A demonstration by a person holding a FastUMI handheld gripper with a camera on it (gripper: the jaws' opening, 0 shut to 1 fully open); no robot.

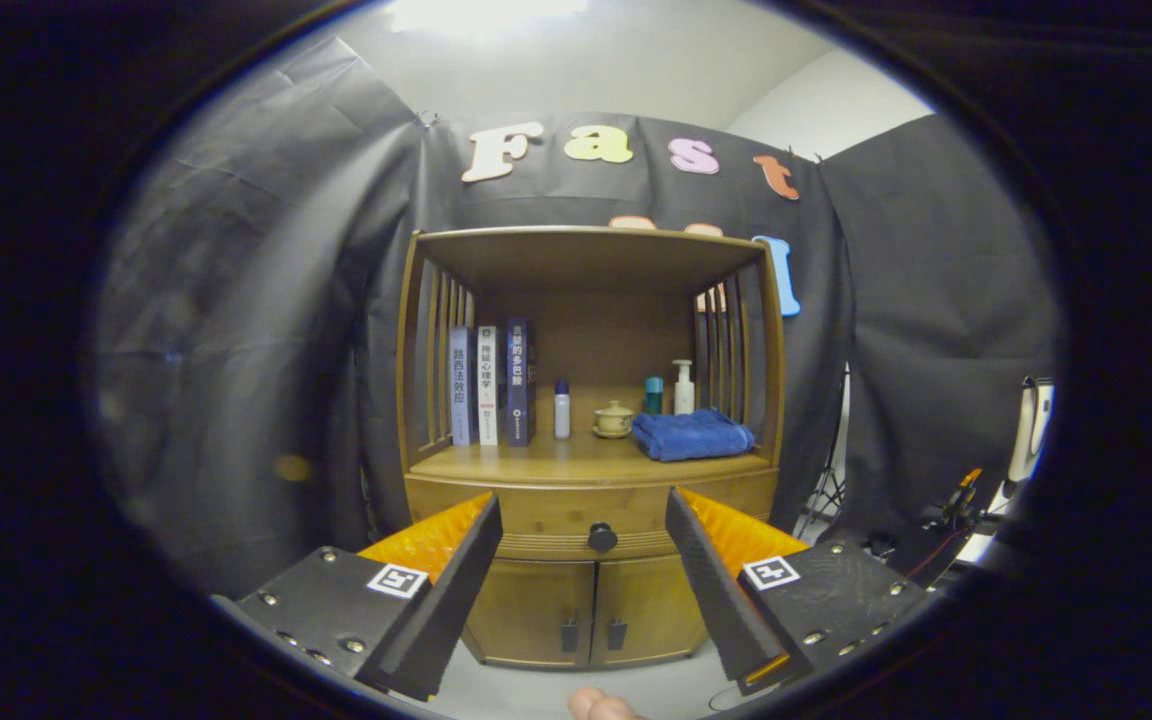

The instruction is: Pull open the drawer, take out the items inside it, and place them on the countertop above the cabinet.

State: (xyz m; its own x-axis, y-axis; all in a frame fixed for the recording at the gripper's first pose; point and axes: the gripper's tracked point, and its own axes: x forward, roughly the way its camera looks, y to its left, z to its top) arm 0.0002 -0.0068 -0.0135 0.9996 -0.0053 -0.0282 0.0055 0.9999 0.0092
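Gripper view: you faced a wooden cabinet [591, 440] head-on, with black cloth hung behind it.
Fingers: you held the gripper [584, 520] with its fingers spread wide apart, gripping nothing, well short of the cabinet.
Drawer: the drawer [591, 508] sat flush under the surface, fully closed. Its dark round knob [602, 537] showed in the gap between your fingers, slightly nearer the right one.
Items inside: hidden behind the drawer front; you could not tell what was there.
Surface: the wooden surface [556, 462] above the drawer carried three upright books [492, 384] at the left, a small white bottle [562, 409] beside them, a lidded cup on a saucer [613, 419] near the middle, a teal container [653, 395] and a pump bottle [683, 388] toward the back right, and a folded blue towel [691, 435] at the front right.
Lower doors: two closed doors [591, 610] with dark pulls stood below the drawer.
Hand: a fingertip [598, 706] showed below, between the fingers.
Right side: a tripod leg and cabling stood past the cabinet, too blurred to identify.
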